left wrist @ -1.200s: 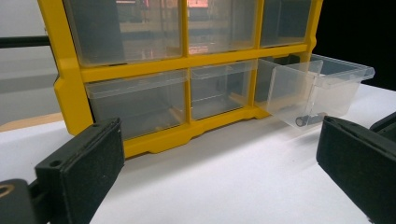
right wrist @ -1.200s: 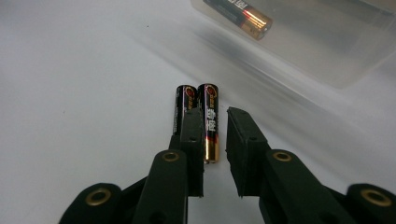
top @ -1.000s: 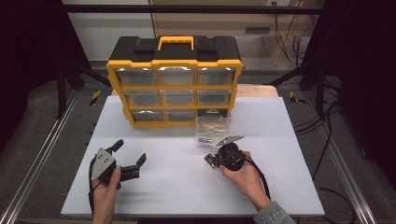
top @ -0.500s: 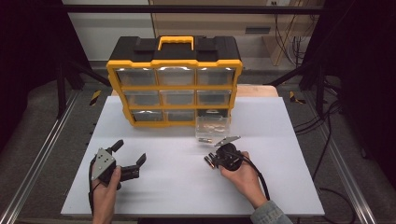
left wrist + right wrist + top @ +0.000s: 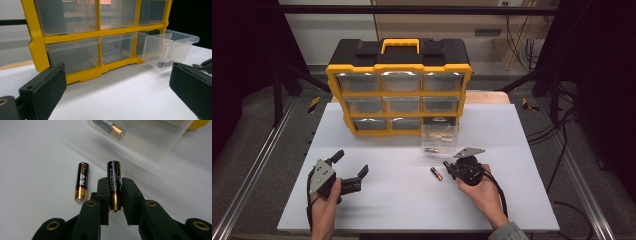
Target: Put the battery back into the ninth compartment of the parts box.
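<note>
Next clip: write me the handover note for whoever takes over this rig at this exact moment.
Right gripper: shut on a battery, low over the white table.
Left gripper: open, holding nothing, resting at the near left.
Things: second battery lies on the table beside the right gripper; a third battery by the front wall of the clear drawer, pulled out of the yellow organizer at bottom right.
Done: drawer out, one battery gripped.
Left, probably: batteries into the drawer, drawer pushed back.

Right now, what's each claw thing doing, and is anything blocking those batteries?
Right gripper shut on a battery. Left gripper open, idle. Second battery loose on table. Pulled-out clear drawer ahead, nothing blocking.
</note>
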`<action>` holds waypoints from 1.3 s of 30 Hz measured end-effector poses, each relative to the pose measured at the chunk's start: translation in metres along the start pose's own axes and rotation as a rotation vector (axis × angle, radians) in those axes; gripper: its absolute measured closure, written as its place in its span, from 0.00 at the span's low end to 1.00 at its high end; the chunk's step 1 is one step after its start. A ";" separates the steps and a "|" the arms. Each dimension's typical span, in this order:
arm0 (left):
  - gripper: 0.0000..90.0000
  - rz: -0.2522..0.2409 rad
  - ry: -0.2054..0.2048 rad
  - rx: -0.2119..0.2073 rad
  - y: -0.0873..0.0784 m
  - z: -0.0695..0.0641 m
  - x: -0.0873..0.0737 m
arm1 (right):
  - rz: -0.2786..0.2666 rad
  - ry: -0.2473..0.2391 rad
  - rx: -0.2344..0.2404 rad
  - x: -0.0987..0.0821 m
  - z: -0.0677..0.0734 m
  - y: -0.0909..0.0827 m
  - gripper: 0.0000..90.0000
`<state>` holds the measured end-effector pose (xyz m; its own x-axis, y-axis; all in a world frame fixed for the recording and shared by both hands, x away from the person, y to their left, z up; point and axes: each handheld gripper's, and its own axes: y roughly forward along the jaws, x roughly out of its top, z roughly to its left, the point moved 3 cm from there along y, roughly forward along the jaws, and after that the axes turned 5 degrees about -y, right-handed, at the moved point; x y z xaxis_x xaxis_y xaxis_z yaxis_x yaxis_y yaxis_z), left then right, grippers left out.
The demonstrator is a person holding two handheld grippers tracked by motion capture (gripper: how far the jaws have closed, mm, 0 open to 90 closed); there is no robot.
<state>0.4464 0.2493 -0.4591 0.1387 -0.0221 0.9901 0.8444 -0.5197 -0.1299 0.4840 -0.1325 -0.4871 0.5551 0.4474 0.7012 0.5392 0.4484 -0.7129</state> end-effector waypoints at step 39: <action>0.01 -0.024 -0.003 0.012 -0.004 0.002 0.002 | -0.236 0.037 -0.064 0.034 -0.051 -0.080 0.85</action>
<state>0.4443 0.2531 -0.4570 0.1198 -0.0071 0.9928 0.8536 -0.5099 -0.1067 0.4921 -0.1929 -0.4068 0.4310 0.3072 0.8484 0.6952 0.4863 -0.5293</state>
